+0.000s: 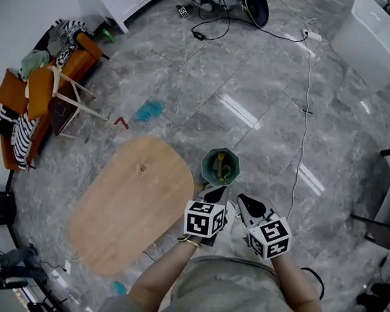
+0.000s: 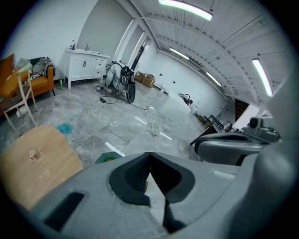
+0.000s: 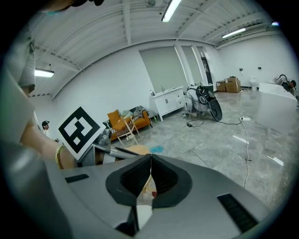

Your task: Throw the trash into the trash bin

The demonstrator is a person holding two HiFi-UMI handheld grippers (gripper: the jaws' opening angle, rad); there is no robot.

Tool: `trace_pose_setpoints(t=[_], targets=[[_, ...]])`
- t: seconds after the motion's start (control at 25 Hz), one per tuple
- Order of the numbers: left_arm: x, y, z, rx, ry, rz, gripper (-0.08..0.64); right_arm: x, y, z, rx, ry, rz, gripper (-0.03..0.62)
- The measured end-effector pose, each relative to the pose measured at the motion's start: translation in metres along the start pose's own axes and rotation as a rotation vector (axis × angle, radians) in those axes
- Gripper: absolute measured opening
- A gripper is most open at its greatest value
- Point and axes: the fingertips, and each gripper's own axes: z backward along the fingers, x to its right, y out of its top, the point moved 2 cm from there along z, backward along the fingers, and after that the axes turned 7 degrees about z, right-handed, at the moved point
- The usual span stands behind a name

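Looks like an in-between step: nothing is on its way to the bin right now. The left gripper point(image 2: 149, 156) has its jaws pressed together with nothing in them. The right gripper point(image 3: 150, 158) is pressed together too. A pale sliver shows in its slit, but it's hard to say if that's a thin scrap or just background.

The trash bin point(image 1: 206, 161) stands on the floor right off the wooden table's point(image 1: 131, 207) near right edge. Both grippers hang side by side just on the person's side of it, pointing down toward it. Something yellow-green is already sitting inside.

At least 3 bits seem to be left on the floor. A blue crumpled piece point(image 1: 148, 110) and a small red piece point(image 1: 121, 121) lie past the table's far end, well apart from the grippers. Another blue bit point(image 1: 118, 287) sits by the table's near end.

Best guess for the next move: spread 1 gripper's jaws, walk round the table and reach low for the blue crumple.
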Motion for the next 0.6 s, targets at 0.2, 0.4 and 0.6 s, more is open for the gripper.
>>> trace_pose_setpoints(t=[0.2,0.4,0.6], targets=[[0.014,0.011,0.018,0.024,-0.03,0.022,0.011,-0.006,0.014,0.011,0.03,0.006,-0.009,0.009],[0.029,0.017,0.032,0.046,-0.037,0.004,0.011,-0.009,0.027,0.024,0.056,0.006,0.008,0.009],[0.039,0.025,0.047,0.079,-0.038,0.011,0.011,-0.01,0.039,0.038,0.084,0.0,0.037,0.009]])
